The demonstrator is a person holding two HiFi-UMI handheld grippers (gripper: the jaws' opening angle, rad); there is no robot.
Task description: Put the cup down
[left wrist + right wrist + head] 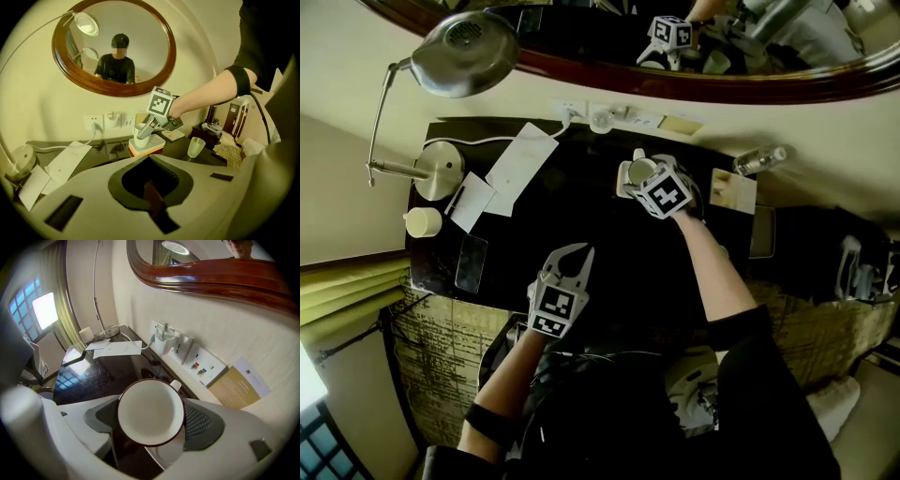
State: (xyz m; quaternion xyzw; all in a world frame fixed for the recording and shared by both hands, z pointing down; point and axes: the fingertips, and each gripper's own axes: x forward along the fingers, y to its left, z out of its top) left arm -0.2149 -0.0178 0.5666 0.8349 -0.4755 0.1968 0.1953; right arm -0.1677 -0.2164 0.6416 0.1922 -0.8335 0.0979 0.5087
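Gripping the cup [150,413], the right claw [637,174] hangs over a tray [158,143] beside a glass [196,147]; left claw [575,255] closed.

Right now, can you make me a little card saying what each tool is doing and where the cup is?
Left tool: shut, empty, above the black desk
Right tool: closed on the cup
Cup: white, dark rim, upright, empty
Under the cup: white tray with an orange base; touching or not, can't tell
Nearby: lamp, papers
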